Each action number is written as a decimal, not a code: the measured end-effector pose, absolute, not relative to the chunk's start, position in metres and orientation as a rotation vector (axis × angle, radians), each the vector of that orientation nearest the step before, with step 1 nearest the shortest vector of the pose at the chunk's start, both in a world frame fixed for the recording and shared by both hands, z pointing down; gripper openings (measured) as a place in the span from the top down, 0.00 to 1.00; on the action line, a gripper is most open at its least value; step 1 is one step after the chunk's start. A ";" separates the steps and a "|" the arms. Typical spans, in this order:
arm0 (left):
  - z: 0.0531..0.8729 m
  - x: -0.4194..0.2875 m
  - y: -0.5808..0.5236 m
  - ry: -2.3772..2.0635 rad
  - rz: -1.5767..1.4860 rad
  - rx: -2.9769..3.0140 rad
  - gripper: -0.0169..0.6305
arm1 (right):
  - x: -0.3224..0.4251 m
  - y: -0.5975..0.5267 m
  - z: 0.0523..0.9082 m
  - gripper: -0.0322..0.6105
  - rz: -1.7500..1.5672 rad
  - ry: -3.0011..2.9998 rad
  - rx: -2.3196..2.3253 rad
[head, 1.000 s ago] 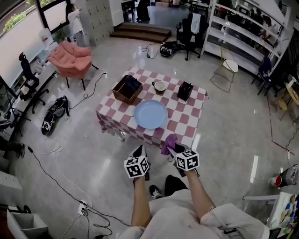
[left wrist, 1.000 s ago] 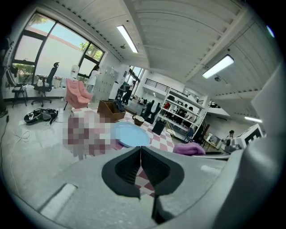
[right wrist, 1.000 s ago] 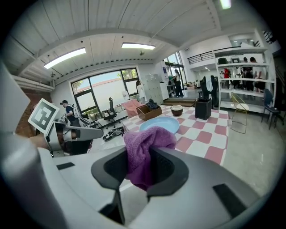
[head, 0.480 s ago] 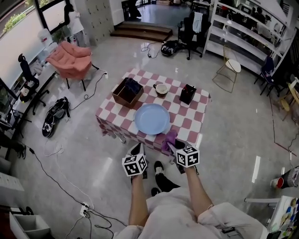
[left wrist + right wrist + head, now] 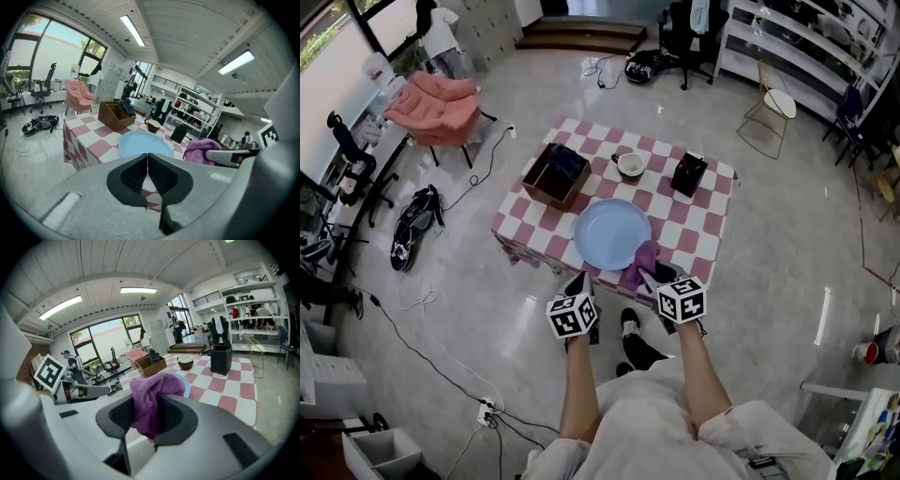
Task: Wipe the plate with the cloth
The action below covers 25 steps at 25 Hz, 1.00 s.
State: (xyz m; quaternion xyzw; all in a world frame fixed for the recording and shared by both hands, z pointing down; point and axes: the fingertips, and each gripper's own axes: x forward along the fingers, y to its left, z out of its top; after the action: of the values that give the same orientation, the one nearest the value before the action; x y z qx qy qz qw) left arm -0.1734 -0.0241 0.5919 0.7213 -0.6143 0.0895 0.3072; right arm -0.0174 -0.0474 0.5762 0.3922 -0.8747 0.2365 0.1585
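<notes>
- A soft purple terry cloth (image 5: 151, 397) sits bunched between the jaws of the right gripper (image 5: 149, 414), which are clamped on its lower folds. The loose top flops over them.
- The cloth looks light and limp. It will likely crumple rather than push, so a grip low on the bunch leaves a free pad for wiping.
- The round pale-blue plate (image 5: 607, 231) lies flat at the centre of the frame in the head view, on the near half of the pink-and-white checked table (image 5: 698, 236).
- The plate appears rigid and smooth, and may skid on the tablecloth under a sideways wipe. Its near rim looks like the place to steady it.
- The left gripper (image 5: 147, 165) holds nothing, its jaws pressed together, and points at the plate from just short of the table's edge.
- Both bare forearms reach forward from the bottom centre of the head view, side by side, with the grippers tipped slightly downward.
- In the head view the cloth overlaps the plate's lower-right rim. Whether they touch cannot be told.
</notes>
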 end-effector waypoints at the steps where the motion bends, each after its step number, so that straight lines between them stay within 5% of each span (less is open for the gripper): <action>1: 0.594 -0.175 -0.031 -1.622 0.244 1.905 0.96 | -0.019 -0.054 0.576 0.76 0.675 -2.500 1.120; 25: 0.631 -0.218 -0.132 -1.639 0.350 1.745 0.96 | -0.093 -0.180 0.605 0.76 0.593 -2.533 0.744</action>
State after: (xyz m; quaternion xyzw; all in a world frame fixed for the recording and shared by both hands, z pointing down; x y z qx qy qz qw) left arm -0.2184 -0.1320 0.6311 0.6746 -0.6337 0.1353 0.3534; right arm -0.0928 -0.1800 0.6051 0.2685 -0.9140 0.2139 0.2161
